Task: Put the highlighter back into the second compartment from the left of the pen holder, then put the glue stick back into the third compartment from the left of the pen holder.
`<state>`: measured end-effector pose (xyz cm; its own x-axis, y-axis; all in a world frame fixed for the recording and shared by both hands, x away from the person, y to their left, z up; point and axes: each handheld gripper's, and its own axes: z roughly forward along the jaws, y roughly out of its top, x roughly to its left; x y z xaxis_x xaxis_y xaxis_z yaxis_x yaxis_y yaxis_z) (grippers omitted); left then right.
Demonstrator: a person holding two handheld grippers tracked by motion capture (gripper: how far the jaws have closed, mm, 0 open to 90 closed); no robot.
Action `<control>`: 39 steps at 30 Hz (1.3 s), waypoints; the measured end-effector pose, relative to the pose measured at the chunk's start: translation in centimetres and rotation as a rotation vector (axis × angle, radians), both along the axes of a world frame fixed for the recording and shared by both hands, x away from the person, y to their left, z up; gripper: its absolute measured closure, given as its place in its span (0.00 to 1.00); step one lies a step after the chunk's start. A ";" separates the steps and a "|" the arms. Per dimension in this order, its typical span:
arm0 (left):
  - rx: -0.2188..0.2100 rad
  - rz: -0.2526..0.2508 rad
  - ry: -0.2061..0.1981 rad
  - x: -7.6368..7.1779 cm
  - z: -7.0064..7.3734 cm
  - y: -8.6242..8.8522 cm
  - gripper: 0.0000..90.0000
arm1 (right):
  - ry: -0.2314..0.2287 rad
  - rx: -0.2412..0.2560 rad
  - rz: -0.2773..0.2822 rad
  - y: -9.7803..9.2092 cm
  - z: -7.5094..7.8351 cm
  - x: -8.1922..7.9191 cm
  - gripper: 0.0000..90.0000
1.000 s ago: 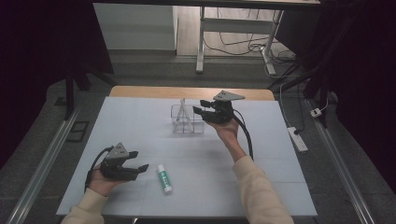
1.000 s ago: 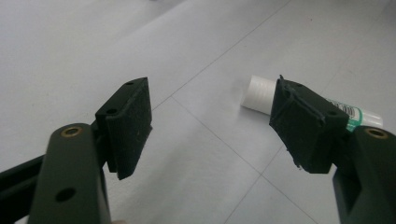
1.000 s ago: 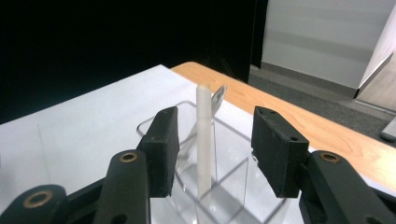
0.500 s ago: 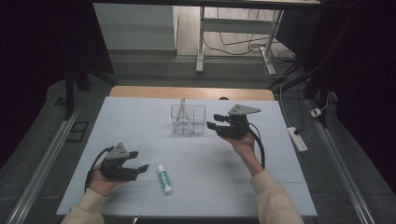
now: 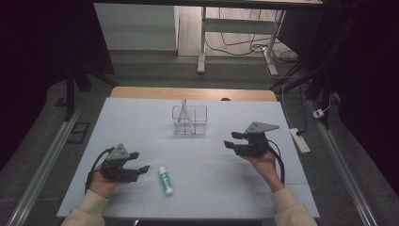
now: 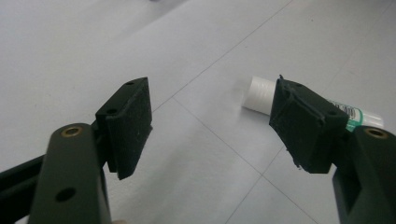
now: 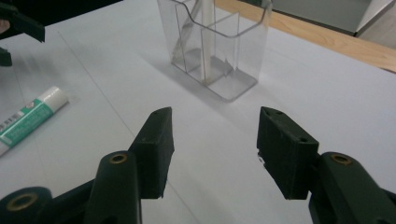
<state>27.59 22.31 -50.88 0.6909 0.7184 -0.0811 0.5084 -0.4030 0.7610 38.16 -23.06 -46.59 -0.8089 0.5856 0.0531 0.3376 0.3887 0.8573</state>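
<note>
White with a green label, the glue stick (image 5: 165, 180) lies flat on the worktop (image 5: 141, 127), well in front of the clear organizer (image 5: 189, 119). The left gripper (image 5: 140, 167), jaws wide open and empty, is just beside it, so I judge the pick-up is next: close around the tube. The right gripper (image 5: 229, 143) is also open and empty.

Your grippers (image 5: 140, 162) (image 5: 229, 141) are black; the tube (image 5: 165, 180) beside the left one is white with green label, print probably black; organizer (image 5: 189, 119) clear.

Holder (image 5: 189, 120) stands on table (image 5: 141, 122), far centre; stick (image 5: 185, 113) upright in its left compartment. Tube (image 5: 165, 180) lies near front edge, left of centre. Left gripper (image 5: 136, 161) just left of tube. Right gripper (image 5: 231, 140) right of holder, nearer front.
</note>
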 end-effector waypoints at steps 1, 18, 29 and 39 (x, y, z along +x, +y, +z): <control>-0.001 0.002 0.000 0.0 0.0 0.0 0.33 | 0.002 0.000 0.000 -0.3 -0.1 -0.2 0.50; -0.007 0.007 -0.017 -0.1 0.4 0.2 0.33 | 0.000 -0.074 -0.022 -3.8 -1.6 -4.2 0.45; -0.010 -0.010 -0.036 -0.1 1.0 0.4 0.33 | -0.012 -0.074 -0.033 -5.0 -2.1 -4.6 0.44; 0.036 -0.064 -0.045 -0.3 1.2 -0.1 0.33 | -0.019 -0.085 -0.028 -5.2 -2.1 -4.6 0.44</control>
<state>27.29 22.21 -49.63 0.7378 0.6746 -0.0238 0.4461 -0.4608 0.7672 33.51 -28.26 -48.70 -0.7925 0.6097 -0.0125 0.3337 0.4507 0.8280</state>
